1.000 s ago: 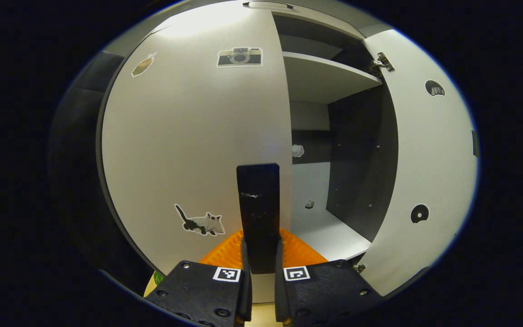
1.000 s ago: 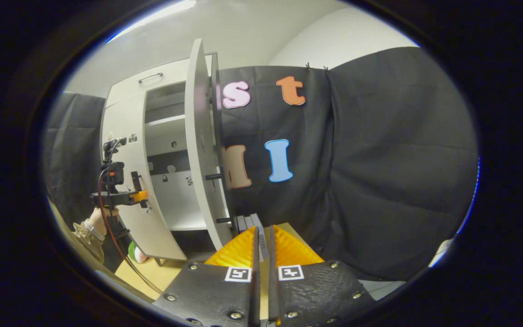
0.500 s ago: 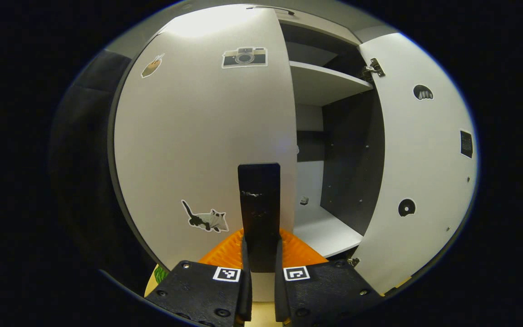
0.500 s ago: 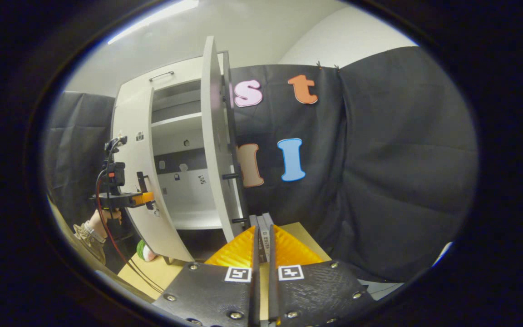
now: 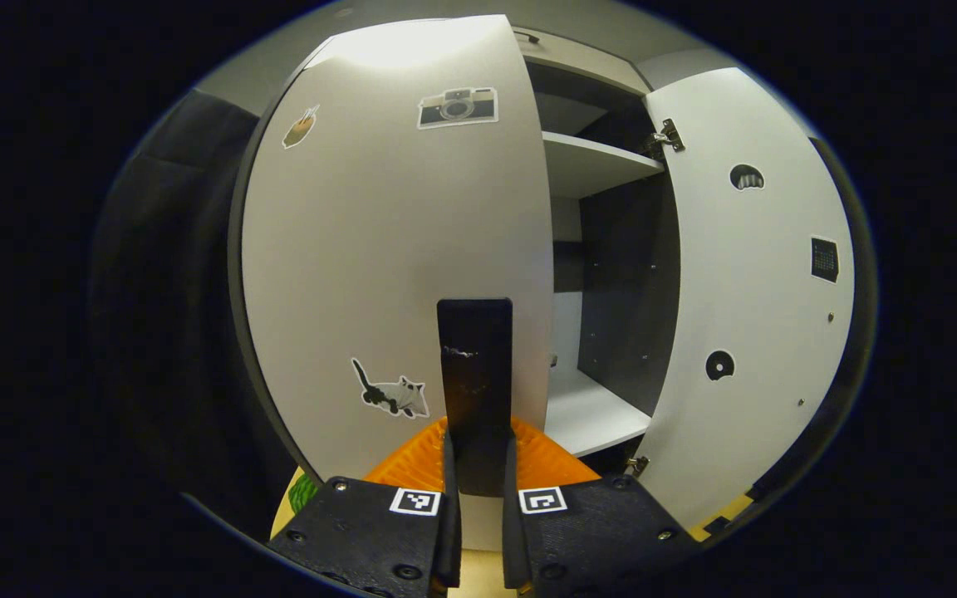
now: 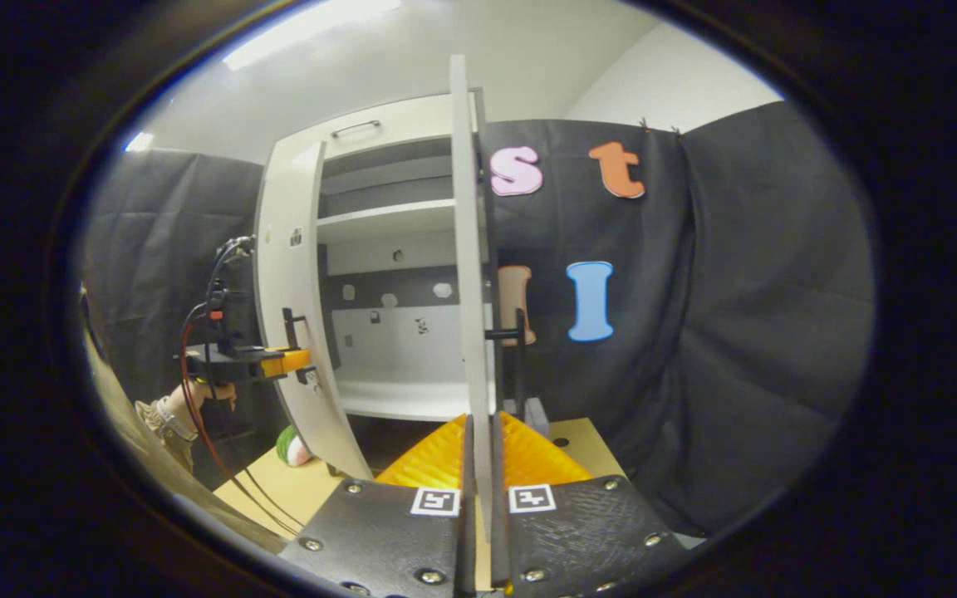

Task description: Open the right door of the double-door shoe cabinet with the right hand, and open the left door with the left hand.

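Observation:
In the left gripper view the white left door (image 5: 395, 249), with camera and cat stickers, stands part-way open. Its black handle (image 5: 475, 365) rises straight ahead, and my left gripper (image 5: 476, 465) is shut on the handle's lower end. The right door (image 5: 744, 291) is swung wide open, its inner face towards me. In the right gripper view that right door (image 6: 468, 249) is edge-on, with its black handle (image 6: 518, 349) on the far side. My right gripper (image 6: 483, 461) is shut, its slit lined up with the door's edge. Farther left, the left gripper (image 6: 283, 361) holds the left door (image 6: 292, 274).
The cabinet's inside shows a white shelf (image 6: 387, 214) and floor board (image 6: 404, 399). A green ball (image 6: 289, 446) lies by the cabinet's foot on the wooden floor (image 6: 578, 440). A hand (image 6: 192, 403) and red cable sit behind the left gripper. Black cloth hangs to the right.
The left door has swung further open with my left gripper on its handle. The right gripper view has turned, so the right door's edge now stands dead centre.

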The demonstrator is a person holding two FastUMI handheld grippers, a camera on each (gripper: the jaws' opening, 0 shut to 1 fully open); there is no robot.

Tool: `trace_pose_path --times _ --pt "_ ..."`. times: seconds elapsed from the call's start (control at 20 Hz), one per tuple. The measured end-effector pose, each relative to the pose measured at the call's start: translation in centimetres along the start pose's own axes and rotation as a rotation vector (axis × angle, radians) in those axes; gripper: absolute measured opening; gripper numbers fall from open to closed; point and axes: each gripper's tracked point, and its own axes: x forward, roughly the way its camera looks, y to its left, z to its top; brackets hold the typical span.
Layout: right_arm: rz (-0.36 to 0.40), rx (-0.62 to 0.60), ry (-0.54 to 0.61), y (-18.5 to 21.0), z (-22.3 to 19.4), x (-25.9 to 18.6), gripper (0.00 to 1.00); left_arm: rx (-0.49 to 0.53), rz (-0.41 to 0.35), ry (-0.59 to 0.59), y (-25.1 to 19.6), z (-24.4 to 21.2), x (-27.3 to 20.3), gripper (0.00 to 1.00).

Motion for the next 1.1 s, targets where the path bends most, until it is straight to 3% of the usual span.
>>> trace_pose_path --times 0.8,1.1 --pt "0.316 -0.058 0.035 9.3 -0.2 7.7 0.07 -0.026 0.012 0.009 2.3 -0.7 -4.8 0.2" --pt "0.39 -0.064 0.05 11.8 -0.7 10.1 0.07 -0.029 0.046 0.002 3.6 -0.9 -6.6 0.2"
